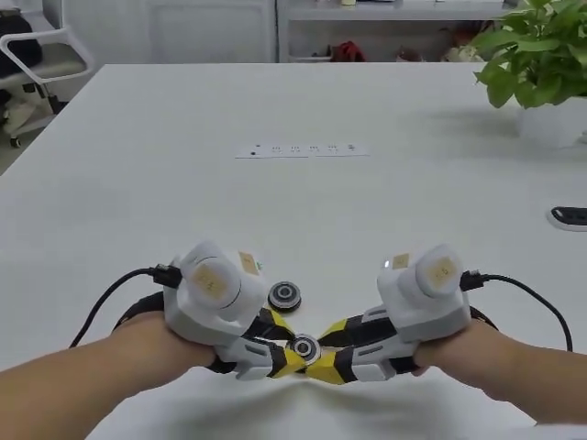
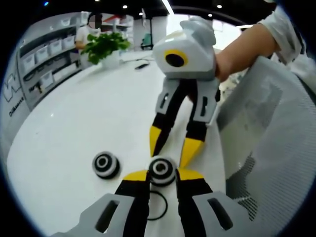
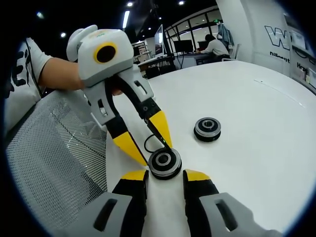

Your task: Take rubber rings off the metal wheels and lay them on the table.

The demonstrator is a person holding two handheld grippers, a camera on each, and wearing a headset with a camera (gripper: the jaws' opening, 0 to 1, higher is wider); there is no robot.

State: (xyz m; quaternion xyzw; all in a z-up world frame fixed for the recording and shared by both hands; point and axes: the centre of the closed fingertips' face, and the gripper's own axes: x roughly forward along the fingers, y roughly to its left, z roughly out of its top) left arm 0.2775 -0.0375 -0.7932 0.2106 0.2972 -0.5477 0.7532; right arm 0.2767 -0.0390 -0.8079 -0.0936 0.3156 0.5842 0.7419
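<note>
A metal wheel (image 1: 304,348) with a black rubber ring on its rim is held near the white table's front edge. My left gripper (image 1: 289,344) comes from the left and my right gripper (image 1: 326,348) from the right, tips meeting on it. In the left gripper view the wheel (image 2: 162,169) sits pinched between my left gripper (image 2: 163,174), with the right gripper (image 2: 170,150) straddling its far side. In the right gripper view the right gripper (image 3: 165,175) presses on the wheel's (image 3: 164,163) sides. A loose rubber ring (image 2: 166,207) lies on the table underneath. A second ringed wheel (image 1: 284,295) lies close by.
A potted plant (image 1: 537,55) stands at the back right, and a small black object (image 1: 569,216) lies by the right edge. A white strip (image 1: 307,149) lies mid-table. A grey mesh chair (image 2: 266,148) sits just off the front edge.
</note>
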